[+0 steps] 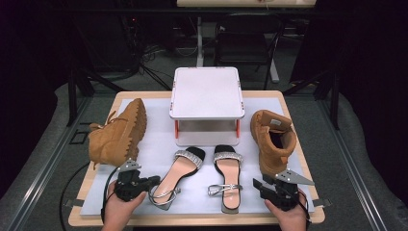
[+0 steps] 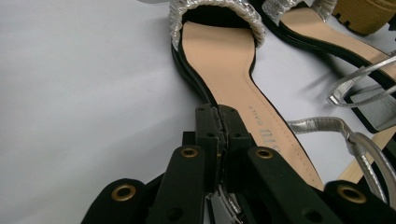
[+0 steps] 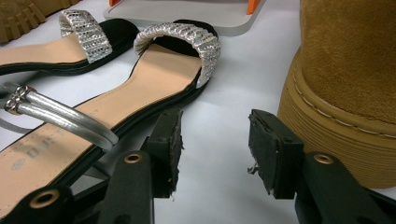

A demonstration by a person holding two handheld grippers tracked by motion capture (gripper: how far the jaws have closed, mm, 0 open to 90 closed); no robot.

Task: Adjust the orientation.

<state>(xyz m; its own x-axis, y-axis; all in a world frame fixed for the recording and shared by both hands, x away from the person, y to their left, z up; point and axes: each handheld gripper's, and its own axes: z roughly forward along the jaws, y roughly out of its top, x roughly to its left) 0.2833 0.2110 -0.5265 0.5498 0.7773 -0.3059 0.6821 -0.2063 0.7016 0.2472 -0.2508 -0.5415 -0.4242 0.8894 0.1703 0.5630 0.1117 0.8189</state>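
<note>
Four shoes lie on the bench [image 1: 288, 103] around a small white stand [image 1: 207, 91], which serves as the landmark: a tan boot on its side [image 1: 120, 132] to the stand's left, an upright tan boot [image 1: 272, 139] to its right, and two strappy sandals in front of it. The left sandal [image 1: 180, 175] is the one in hand; its heel end points toward the left hand-held gripper [image 1: 153, 182], whose jaws are pressed together on the sandal's edge at the heel, as its own view shows [image 2: 219, 123]. The right hand-held gripper [image 1: 257, 185] hangs open and empty between the right sandal [image 1: 228, 175] and the upright boot. Such a thin pinch probably calls for a slow, level lift, keeping the loose silver strap [image 2: 322, 123] clear of the other sandal.
</note>
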